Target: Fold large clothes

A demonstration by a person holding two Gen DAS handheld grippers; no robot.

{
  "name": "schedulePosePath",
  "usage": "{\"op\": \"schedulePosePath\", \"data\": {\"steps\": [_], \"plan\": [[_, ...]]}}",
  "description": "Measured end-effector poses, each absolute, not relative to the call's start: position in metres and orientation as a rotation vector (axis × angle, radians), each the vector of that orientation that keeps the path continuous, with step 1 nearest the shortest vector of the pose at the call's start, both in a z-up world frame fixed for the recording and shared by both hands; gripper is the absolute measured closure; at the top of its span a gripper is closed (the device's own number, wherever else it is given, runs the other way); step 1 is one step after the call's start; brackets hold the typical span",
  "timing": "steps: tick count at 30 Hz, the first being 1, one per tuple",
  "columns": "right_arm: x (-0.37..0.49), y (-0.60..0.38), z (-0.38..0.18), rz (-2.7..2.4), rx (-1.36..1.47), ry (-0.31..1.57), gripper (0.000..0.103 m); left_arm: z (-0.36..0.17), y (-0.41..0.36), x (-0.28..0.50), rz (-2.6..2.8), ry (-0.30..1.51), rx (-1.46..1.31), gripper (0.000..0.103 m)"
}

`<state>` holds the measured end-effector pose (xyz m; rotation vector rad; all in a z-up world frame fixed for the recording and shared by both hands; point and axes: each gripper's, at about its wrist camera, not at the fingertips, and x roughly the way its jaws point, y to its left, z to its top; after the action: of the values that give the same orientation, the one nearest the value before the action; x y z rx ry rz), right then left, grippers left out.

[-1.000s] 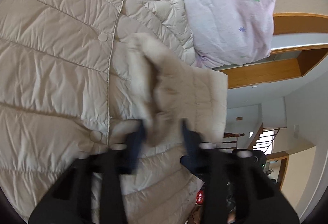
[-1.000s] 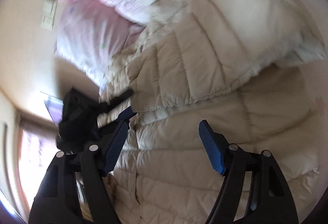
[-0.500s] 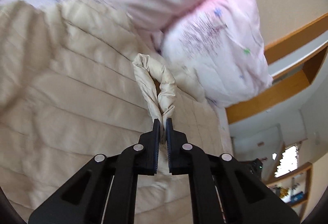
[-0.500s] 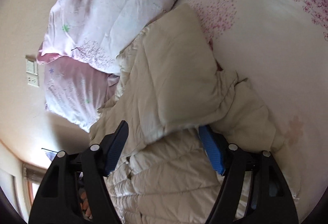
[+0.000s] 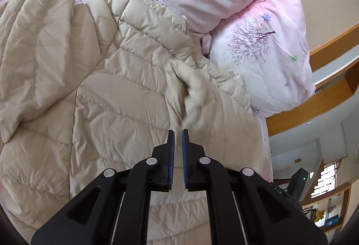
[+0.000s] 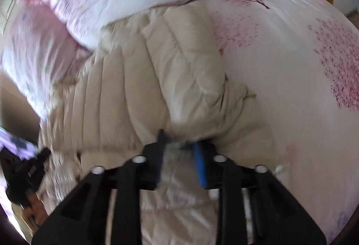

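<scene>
While the beige puffer coat lies spread on the bed against the pink pillows, its length running away from both tools, the left gripper hangs just above it, pinched shut on nothing. Further right, the right gripper sits nearer, its jaws having just been closing on the folded sleeve.
</scene>
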<state>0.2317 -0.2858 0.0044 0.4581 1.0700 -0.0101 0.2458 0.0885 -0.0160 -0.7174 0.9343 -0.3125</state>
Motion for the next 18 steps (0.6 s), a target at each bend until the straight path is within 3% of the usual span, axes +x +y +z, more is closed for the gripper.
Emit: {"op": "schedulePosePath", "data": {"steps": [3,5,7,8,11,13,18], "plan": [[0.223,-0.261,0.026,0.046,0.343,1.046,0.066,-0.006,0.095,0.234,-0.323,0.909,-0.694,0.095],[0.224,-0.231,0.044,0.131,0.268,1.012,0.067,0.001,0.099,0.226,-0.325,0.892,-0.676,0.084],[0.231,-0.203,0.053,0.209,0.211,0.984,0.067,0.009,0.106,0.214,-0.304,0.863,-0.655,0.051],[0.237,-0.186,0.055,0.236,0.178,0.975,0.067,0.011,0.109,0.209,-0.293,0.849,-0.646,0.047],[0.263,-0.127,0.053,0.348,0.083,0.971,0.067,0.021,0.122,0.189,-0.25,0.812,-0.598,0.04],[0.272,-0.09,0.05,0.406,0.038,0.964,0.067,0.024,0.136,0.174,-0.221,0.793,-0.592,0.029],[0.296,-0.022,0.029,0.444,-0.095,0.977,0.067,0.024,0.184,0.138,-0.102,0.769,-0.604,0.026]]}}
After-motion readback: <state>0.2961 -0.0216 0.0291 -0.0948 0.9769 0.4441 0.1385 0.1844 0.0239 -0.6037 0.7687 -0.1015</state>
